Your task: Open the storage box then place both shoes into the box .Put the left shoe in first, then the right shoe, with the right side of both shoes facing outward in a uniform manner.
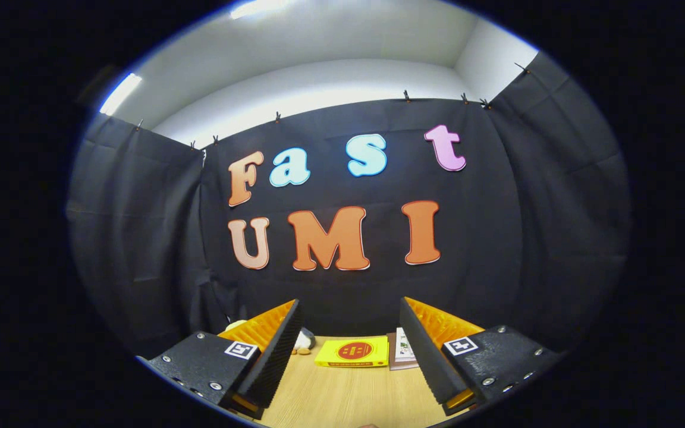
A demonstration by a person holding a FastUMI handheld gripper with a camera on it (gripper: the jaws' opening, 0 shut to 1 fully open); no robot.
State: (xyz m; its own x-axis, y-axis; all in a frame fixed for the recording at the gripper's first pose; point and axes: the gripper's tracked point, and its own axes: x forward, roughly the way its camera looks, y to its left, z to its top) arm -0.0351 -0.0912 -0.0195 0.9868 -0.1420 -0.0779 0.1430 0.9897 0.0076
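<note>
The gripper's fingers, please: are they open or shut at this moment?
Open. The gripper holds nothing; bare wooden table and a yellow box show between its fingers.

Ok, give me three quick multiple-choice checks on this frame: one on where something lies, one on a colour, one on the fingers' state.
1. Where is the box?
A. between the fingers
B. beyond the fingers, on the table
C. hanging on the wall

2. What colour is the box's top?
A. yellow with a red circle
B. blue
C. plain white

3. How do the fingers of the gripper stand?
A. shut on the box
B. shut on nothing
C. spread apart, holding nothing

Key: 1 B, it lies flat at the table's far edge; 2 A, the lid shows it; 3 C, bare wood shows between them.
</note>
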